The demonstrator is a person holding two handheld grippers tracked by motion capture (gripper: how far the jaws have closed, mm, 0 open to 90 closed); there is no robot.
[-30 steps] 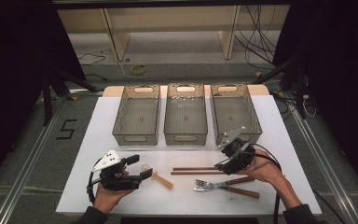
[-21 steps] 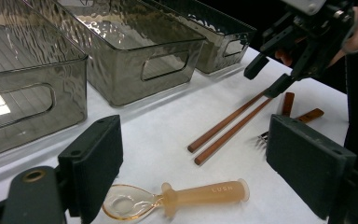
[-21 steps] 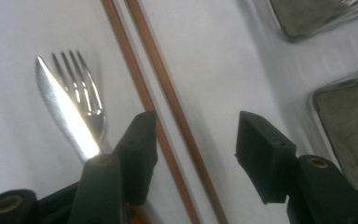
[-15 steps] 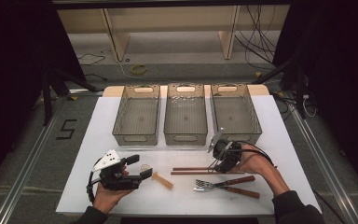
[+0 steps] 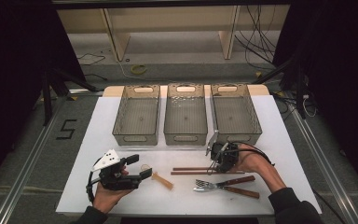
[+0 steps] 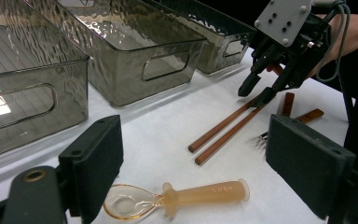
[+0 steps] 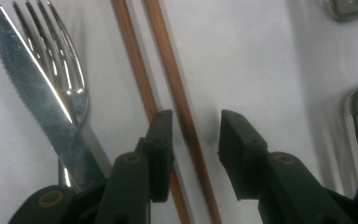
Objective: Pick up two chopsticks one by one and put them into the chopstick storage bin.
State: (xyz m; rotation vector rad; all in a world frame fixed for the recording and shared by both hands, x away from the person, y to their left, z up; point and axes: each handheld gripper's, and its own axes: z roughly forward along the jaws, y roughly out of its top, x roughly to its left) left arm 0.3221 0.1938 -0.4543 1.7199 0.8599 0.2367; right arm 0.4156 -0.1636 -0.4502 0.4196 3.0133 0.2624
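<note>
- The right gripper (image 5: 213, 165) pointed down at the near end of the pair of brown chopsticks (image 5: 193, 171), which lay side by side on the white table (image 5: 279, 140), just in front of the three smoky plastic bins (image 5: 186, 114).
- Its jaws had just been closing; in the right gripper view one chopstick (image 7: 182, 112) ran up between the two pads, while the other (image 7: 133, 65) passed under the left-hand pad (image 7: 161, 135).
- A clear gap showed between the inner chopstick and the right-hand pad, so the jaws stood partly open, pressing nothing that I could see.
- From the left gripper view, the tips of that right gripper (image 6: 256, 93) sat at the far end of the chopsticks (image 6: 223, 130), right down at the table.
- A fork (image 7: 63, 60) and a serrated knife (image 7: 37, 88) with wooden handles lay just beside the chopsticks, on the person's side.
- The left gripper (image 5: 137, 168) rested low over the table's left part, jaws wide apart and empty.
- An amber plastic spoon (image 6: 177, 198) lay on the table between its jaws, touched by neither.
</note>
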